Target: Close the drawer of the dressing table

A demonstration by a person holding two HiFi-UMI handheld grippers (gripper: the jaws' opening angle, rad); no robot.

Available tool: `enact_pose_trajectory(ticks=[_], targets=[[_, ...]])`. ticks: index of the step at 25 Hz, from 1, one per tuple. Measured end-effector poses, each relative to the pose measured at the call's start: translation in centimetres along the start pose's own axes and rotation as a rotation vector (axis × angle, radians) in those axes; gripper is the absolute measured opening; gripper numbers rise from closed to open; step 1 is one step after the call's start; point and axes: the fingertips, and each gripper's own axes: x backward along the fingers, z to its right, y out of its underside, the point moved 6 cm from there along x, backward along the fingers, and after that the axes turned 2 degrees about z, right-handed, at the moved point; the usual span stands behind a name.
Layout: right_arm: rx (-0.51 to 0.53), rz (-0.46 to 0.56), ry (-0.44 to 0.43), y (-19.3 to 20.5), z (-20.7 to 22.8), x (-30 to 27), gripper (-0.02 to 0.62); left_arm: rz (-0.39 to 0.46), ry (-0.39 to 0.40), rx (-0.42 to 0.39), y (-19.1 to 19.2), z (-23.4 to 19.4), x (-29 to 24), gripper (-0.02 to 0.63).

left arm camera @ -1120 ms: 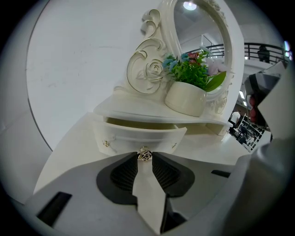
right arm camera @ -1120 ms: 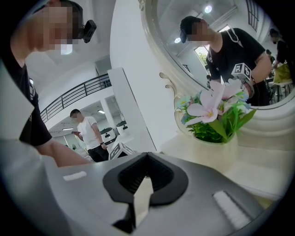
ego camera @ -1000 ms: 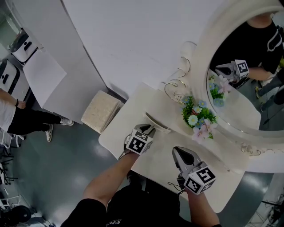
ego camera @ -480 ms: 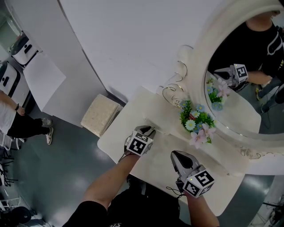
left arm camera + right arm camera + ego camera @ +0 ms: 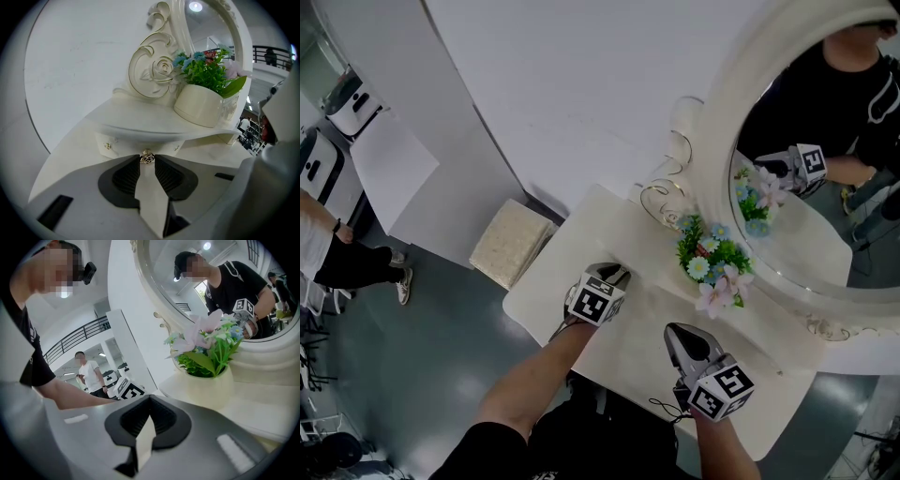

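Pinching the drawer knob (image 5: 146,158) with our left gripper (image 5: 612,275) under the shelf edge (image 5: 159,136), we are hovering our closed right gripper (image 5: 149,399) over open tabletop (image 5: 633,342).

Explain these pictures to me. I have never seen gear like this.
There is no robot here: a person holds a two-fingered gripper in each hand. One picture comes from a camera on the person's head, looking down. The other two come from cameras riding on the grippers. Below is a white dressing table with a mirror and a pot of flowers. The left gripper has its fingers closed on the small rose-shaped drawer knob. The right gripper is shut, holds nothing and hangs above the tabletop.
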Motion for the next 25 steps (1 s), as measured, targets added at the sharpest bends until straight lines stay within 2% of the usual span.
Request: enact_pose_trajectory(ticks=[9,12,18,25], targets=[[0.008,-0.013,-0.031,0.1,-0.3,-0.4,0.011,0.017,-0.013,0.016,0.2,-0.1,0.2,0.105],[0.021,-0.012,-0.041,-0.1,-0.7,-0.9,0.011,0.032,-0.018,-0.002,0.3,-0.2,1.2,0.135],[0.057,-0.001,-0.069,-1.3,-3.1,-2.3,0.011,0.079,-0.057,-0.039,-0.8,-1.0,6.1,0.135],[0.113,0.033,-0.121,-3.2,-7.1,-3.8,0.011,0.210,-0.099,-0.021,-2.8,-2.0,13.7,0.133]])
